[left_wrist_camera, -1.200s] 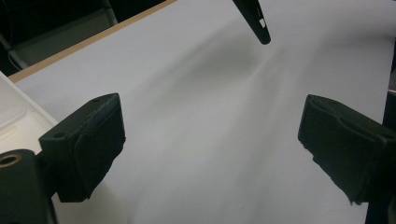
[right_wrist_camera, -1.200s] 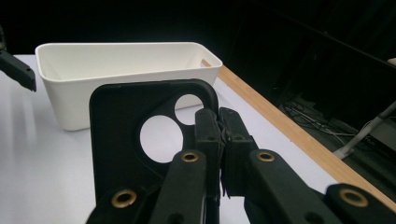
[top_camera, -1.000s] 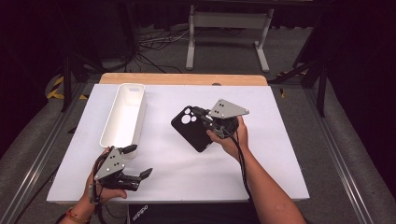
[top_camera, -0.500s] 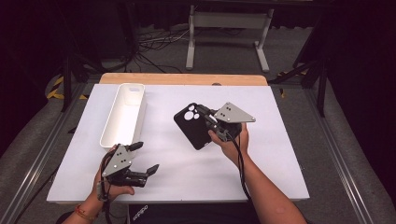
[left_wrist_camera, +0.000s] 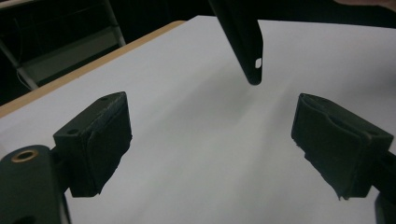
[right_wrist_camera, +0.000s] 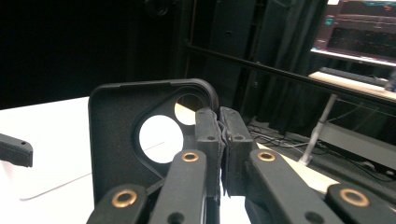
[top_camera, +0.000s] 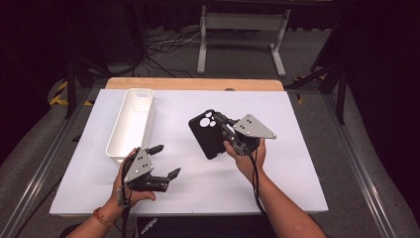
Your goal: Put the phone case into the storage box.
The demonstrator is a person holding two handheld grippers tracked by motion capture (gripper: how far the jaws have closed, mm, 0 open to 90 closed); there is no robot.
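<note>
Your right tongs (top_camera: pixel 224 130) were clamped on the thin black plastic phone case (top_camera: pixel 210 133), held tilted above the white surface (top_camera: pixel 297 163). Looked light, bendy, slick; edge grips suit it. Left tongs (top_camera: pixel 164 160) gaped, holding nothing.

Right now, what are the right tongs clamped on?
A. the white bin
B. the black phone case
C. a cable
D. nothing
B: the right tongs are shut on an edge of the black phone case, holding it off the table, while the white bin sits apart.
</note>
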